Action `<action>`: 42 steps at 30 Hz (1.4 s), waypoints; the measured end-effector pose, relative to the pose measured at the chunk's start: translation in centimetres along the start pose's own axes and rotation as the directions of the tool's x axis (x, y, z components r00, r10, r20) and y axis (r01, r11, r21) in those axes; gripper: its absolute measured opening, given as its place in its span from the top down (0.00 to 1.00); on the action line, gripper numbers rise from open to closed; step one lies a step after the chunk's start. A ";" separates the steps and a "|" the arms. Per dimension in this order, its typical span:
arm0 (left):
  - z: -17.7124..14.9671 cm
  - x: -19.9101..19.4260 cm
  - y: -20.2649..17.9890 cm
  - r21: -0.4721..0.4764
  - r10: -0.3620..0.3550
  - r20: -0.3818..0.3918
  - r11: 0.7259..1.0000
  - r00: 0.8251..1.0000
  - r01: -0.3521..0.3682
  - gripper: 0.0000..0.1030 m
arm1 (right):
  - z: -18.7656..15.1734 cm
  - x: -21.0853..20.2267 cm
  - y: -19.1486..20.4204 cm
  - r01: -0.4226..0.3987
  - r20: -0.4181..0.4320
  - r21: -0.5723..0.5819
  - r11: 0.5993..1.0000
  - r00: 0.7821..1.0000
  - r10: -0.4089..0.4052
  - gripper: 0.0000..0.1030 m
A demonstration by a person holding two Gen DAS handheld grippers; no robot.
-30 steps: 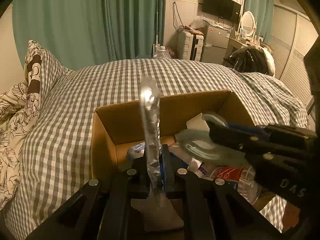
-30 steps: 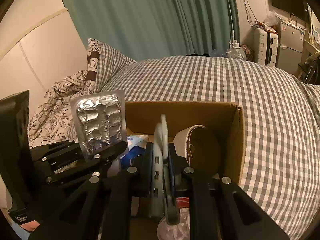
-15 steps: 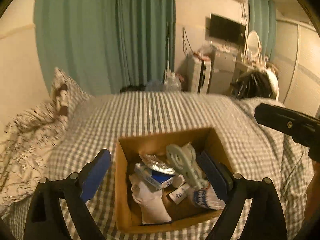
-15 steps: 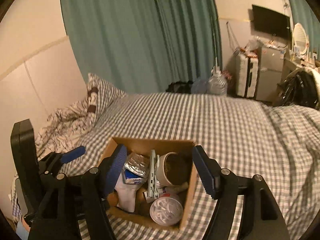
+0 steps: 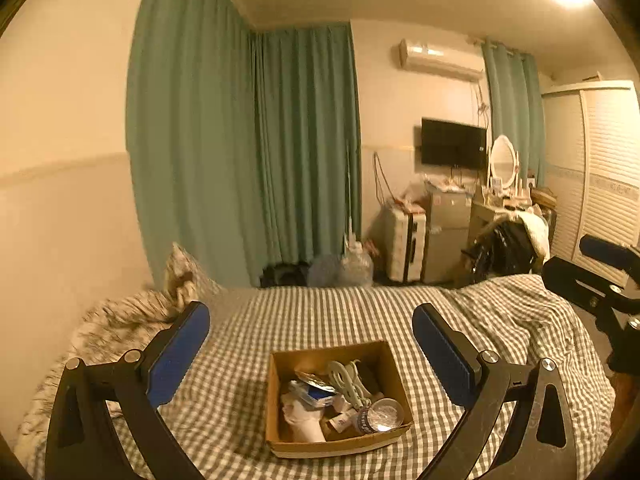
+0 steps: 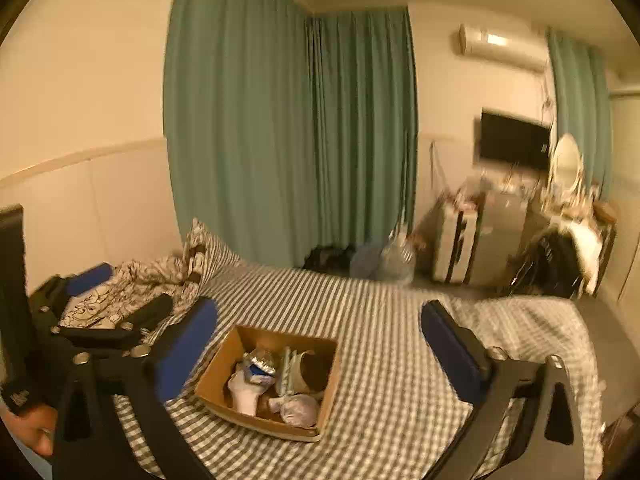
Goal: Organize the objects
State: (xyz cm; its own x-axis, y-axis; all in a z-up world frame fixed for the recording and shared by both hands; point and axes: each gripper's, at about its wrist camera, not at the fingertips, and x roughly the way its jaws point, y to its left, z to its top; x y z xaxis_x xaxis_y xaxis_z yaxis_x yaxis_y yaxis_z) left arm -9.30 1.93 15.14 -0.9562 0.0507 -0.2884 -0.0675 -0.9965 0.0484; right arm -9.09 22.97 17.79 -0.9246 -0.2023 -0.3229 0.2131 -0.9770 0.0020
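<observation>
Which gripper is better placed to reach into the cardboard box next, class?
Left, marginally. The cardboard box sits centred between the open left gripper; in the right gripper view it lies off toward the left finger.

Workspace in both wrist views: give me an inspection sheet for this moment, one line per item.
Surface: bed under a grey checked cover, pillow at its head.
Job's things: open box on the bed, holding a blister pack, a pale clip, a white cloth and a clear lid.
Clutter: nothing seen on the cover beside the box.
Grippers: left gripper open, empty, above the box; right gripper open, empty.
Cables: wires hang by the TV.
Surroundings: green curtains, suitcase, air conditioner, wardrobe.
</observation>
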 end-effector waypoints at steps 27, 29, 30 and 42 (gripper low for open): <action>-13.0 -2.9 -2.4 -0.004 0.065 0.025 0.998 0.998 -0.065 0.00 | -15.2 -2.2 -1.5 0.183 0.093 0.046 0.982 0.978 -0.186 0.00; -13.1 -2.7 -2.2 -0.007 0.077 0.012 0.997 0.997 -0.077 0.00 | -15.4 -2.2 -1.6 0.180 0.093 0.048 0.983 0.979 -0.184 0.00; -13.1 -2.6 -2.0 -0.011 0.082 0.007 0.997 0.997 -0.082 0.00 | -15.4 -2.1 -1.6 0.180 0.092 0.046 0.983 0.979 -0.184 0.00; -13.4 -2.3 -1.3 -0.037 0.077 -0.019 0.996 0.997 -0.078 0.00 | -15.3 -2.0 -1.0 0.184 0.084 0.042 0.982 0.979 -0.187 0.00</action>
State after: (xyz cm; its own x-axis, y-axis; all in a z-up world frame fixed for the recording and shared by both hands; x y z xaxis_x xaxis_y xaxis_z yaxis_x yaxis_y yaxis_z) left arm -3.20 2.19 2.97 -0.9528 -0.0279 -0.3023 0.0180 -0.9992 0.0355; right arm -2.64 25.38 3.94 -0.9713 -0.0209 -0.2371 0.0258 -0.9995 -0.0174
